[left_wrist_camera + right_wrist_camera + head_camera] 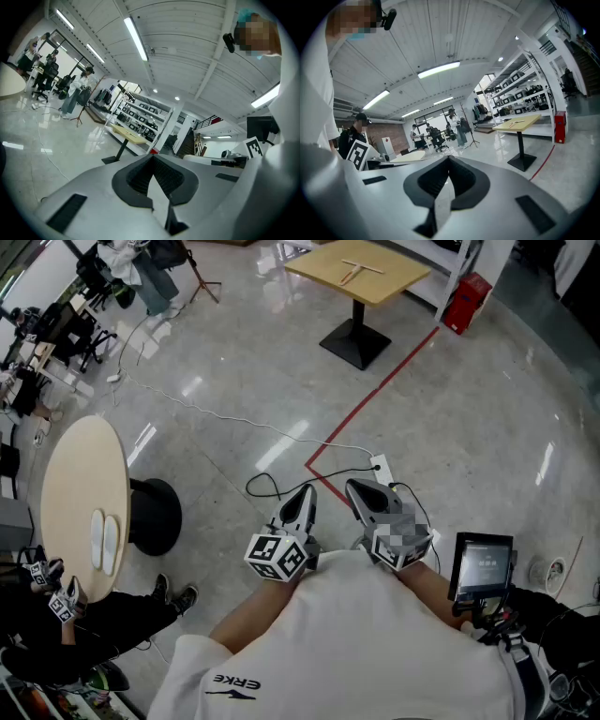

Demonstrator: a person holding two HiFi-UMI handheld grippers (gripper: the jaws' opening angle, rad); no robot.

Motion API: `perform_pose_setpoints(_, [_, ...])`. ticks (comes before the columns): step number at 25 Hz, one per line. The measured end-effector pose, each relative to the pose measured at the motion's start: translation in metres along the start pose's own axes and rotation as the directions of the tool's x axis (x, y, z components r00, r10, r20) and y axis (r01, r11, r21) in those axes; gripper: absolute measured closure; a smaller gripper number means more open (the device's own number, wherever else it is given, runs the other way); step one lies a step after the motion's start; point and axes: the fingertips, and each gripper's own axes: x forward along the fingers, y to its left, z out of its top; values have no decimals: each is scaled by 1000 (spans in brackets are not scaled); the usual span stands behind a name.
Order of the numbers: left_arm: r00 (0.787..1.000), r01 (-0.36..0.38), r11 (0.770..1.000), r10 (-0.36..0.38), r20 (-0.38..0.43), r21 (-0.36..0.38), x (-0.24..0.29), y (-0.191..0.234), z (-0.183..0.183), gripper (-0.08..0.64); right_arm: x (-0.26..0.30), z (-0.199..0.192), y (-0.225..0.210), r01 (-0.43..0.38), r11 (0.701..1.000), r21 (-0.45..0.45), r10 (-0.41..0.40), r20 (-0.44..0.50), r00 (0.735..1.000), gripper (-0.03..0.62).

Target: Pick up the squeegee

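The squeegee [360, 270] is a thin pale T-shaped tool lying on a square wooden table [394, 282] far ahead across the floor. That table also shows small in the left gripper view [127, 134] and in the right gripper view [524, 123]. I hold both grippers close to my chest, side by side and pointing toward the table. The left gripper [307, 491] [152, 160] is shut with nothing in it. The right gripper [356, 489] [447, 161] has its jaws together and is also empty.
A round pale table [80, 486] on a black base stands at the left with two white objects on it. A cable and power strip [380, 465] lie on the floor near a red tape line [380, 390]. A screen on a stand [483, 566] is at my right.
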Motion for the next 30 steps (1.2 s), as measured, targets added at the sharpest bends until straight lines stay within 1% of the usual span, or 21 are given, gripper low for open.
perform_pose_setpoints(9, [1000, -1, 1000, 1, 0, 3, 2, -1, 1, 557, 1, 1, -3, 2, 1000, 1, -2, 7, 1000, 588])
perform_pose_setpoints(15, [1000, -13, 1000, 13, 4, 0, -4, 1, 5, 557, 4, 3, 4, -16, 1000, 15, 16, 8, 1000, 588])
perform_pose_setpoints(19, [999, -32, 999, 32, 18, -6, -11, 7, 8, 557, 11, 2, 13, -47, 999, 4, 47, 0, 999, 588])
perform_pose_setpoints(22, [998, -60, 998, 61, 35, -11, -19, 16, 13, 557, 22, 1, 22, -83, 997, -5, 83, -16, 996, 588])
perform_pose_setpoints(26, [992, -104, 994, 105, 64, -16, -36, 40, 19, 557, 44, -5, 42, -139, 990, -22, 138, -31, 990, 588])
perform_pose_setpoints(30, [988, -134, 991, 135, 79, -22, -54, 61, 25, 557, 65, -9, 60, -170, 985, -31, 168, -47, 985, 588])
